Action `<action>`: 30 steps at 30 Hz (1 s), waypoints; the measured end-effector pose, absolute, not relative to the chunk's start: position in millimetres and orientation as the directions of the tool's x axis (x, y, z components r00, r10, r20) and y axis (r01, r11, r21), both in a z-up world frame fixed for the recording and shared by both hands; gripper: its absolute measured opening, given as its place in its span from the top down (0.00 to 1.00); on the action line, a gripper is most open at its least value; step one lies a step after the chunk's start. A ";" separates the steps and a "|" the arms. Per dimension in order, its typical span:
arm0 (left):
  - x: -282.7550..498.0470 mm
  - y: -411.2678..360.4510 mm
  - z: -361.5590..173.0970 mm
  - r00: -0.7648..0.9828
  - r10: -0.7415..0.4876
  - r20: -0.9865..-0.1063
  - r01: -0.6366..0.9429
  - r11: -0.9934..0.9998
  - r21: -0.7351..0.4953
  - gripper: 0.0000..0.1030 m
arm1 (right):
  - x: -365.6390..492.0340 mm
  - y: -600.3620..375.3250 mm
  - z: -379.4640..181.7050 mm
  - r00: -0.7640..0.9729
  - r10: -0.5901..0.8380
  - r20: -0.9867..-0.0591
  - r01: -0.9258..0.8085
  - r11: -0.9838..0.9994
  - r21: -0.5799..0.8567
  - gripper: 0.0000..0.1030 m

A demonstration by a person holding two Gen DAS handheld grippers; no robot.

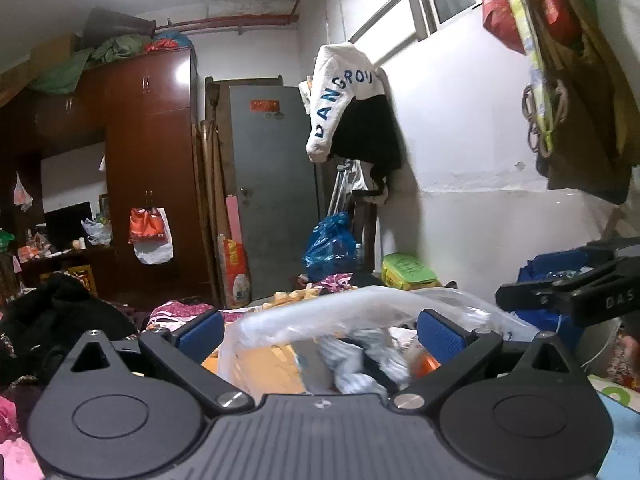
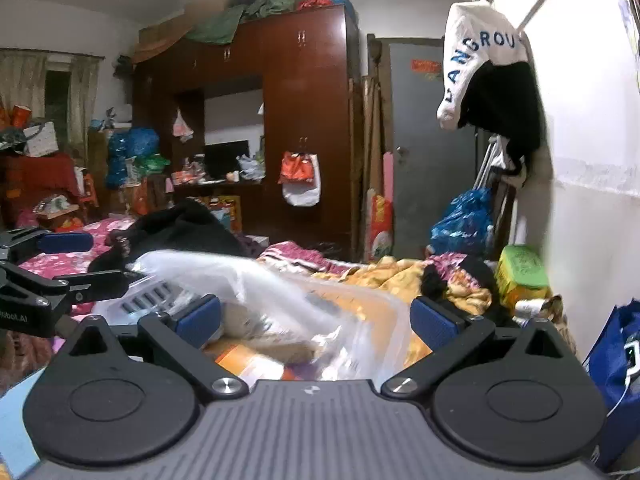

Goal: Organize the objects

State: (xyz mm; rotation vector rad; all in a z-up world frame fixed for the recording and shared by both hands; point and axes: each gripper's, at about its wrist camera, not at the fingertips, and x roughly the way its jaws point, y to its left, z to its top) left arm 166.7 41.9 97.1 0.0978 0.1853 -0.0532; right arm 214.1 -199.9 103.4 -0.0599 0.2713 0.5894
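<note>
Plastic bag (image 1: 320, 320) lies between both wide-apart claws, left claw (image 1: 322, 334) and right claw (image 2: 316, 320), unclamped.

Well beyond the fingers stands a tall dark red-brown wardrobe (image 2: 304, 120) with bundles of green cloth (image 2: 224, 20) heaped on top. An orange and white plastic bag (image 2: 300, 178) hangs on its front. To the right of it is a grey door (image 1: 272, 192) bearing a small red label. Further right, up on the white wall, a white garment with blue letters (image 1: 340, 96) hangs over a black one (image 1: 368, 132). Below these sits a crumpled blue plastic bag (image 1: 330, 246), and beside the wall a green-lidded box (image 1: 408, 270). A bed with pink flowered bedding (image 2: 64, 260) lies beyond the fingers to the left.
</note>
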 end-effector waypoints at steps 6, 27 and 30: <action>134.1 32.9 91.3 0.980 -0.043 -0.197 0.063 0.993 0.097 0.00 | 187.6 -201.8 99.4 0.811 0.510 -0.286 -0.538 0.843 -0.023 0.00; 64.5 41.9 60.7 0.972 0.000 -0.236 0.003 1.000 0.013 0.00 | 117.1 -222.2 61.7 0.840 0.476 -0.261 -0.477 0.877 0.064 0.00; 64.4 42.3 58.7 0.970 0.012 -0.241 -0.008 1.000 0.017 0.00 | 112.7 -222.6 57.6 0.841 0.470 -0.266 -0.472 0.879 0.061 0.00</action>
